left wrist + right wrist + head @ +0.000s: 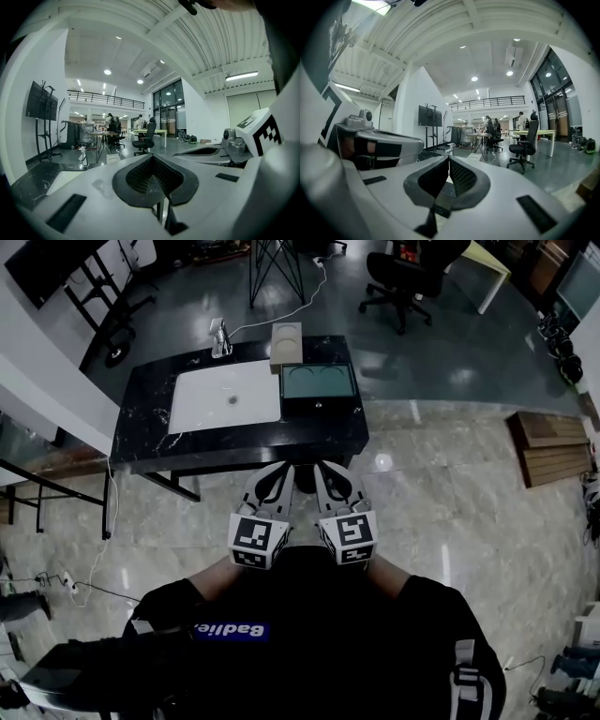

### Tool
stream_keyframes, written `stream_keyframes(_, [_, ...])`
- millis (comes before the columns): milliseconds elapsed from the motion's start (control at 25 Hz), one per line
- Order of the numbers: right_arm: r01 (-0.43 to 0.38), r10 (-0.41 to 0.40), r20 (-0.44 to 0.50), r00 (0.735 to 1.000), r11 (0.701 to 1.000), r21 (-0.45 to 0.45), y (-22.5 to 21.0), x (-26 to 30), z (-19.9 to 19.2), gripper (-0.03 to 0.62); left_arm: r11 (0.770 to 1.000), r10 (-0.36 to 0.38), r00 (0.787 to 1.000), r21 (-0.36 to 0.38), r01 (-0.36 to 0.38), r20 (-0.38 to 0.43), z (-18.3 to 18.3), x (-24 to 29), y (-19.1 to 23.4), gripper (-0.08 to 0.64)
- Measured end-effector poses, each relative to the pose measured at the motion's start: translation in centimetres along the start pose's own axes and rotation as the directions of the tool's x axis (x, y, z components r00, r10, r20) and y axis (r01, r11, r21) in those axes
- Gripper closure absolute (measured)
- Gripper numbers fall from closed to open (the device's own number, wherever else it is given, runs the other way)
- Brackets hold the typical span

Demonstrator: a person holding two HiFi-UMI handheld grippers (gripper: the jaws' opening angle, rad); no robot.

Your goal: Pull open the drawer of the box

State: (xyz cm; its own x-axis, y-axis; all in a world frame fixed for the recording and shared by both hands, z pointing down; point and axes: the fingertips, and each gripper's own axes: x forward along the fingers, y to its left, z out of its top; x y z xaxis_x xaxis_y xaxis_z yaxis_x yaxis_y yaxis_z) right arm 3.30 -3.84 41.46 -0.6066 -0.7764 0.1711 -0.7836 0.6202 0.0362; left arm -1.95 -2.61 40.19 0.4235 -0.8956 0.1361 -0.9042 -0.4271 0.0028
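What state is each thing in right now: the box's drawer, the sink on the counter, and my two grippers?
Dark box with green glassy top: stands on the black marble counter, right of the sink.
Drawer: closed, flush with the box front, untouched.
White rectangular sink: nothing visible in it.
Left gripper: shut, empty, short of the counter.
Right gripper: shut, empty, short of the counter.

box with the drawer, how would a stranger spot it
In the head view, find the black marble counter. The box sits at its right end, beside the white sink basin. It alone is dark with a greenish top and a small knob on its front.
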Motion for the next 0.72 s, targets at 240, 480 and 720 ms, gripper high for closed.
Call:
stream_keyframes(240, [-0.046, 0.046, -0.006, 0.999, 0.999, -0.003, -2.1, 0.7, -0.3, 0.591, 0.999, 0.046, 0.999, 0.0, -0.046, -0.008, 0.2, 2.0, -0.5, 0.568])
stream_keyframes(480, [-0.097, 0.097, -0.004, 0.995, 0.995, -0.013, -4.0, 0.8, -0.7, 0.591, 0.996, 0.087, 0.996, 0.002, -0.087, -0.02, 0.2, 3.8, -1.8, 0.568])
stream_keyframes(720, [-0.107, 0.107, -0.035, 0.994, 0.994, 0.003, -6.2, 1.5, -2.6, 0.589, 0.991, 0.131, 0.991, 0.003, -0.131, -0.029, -0.3, 4.6, -2.1, 0.568])
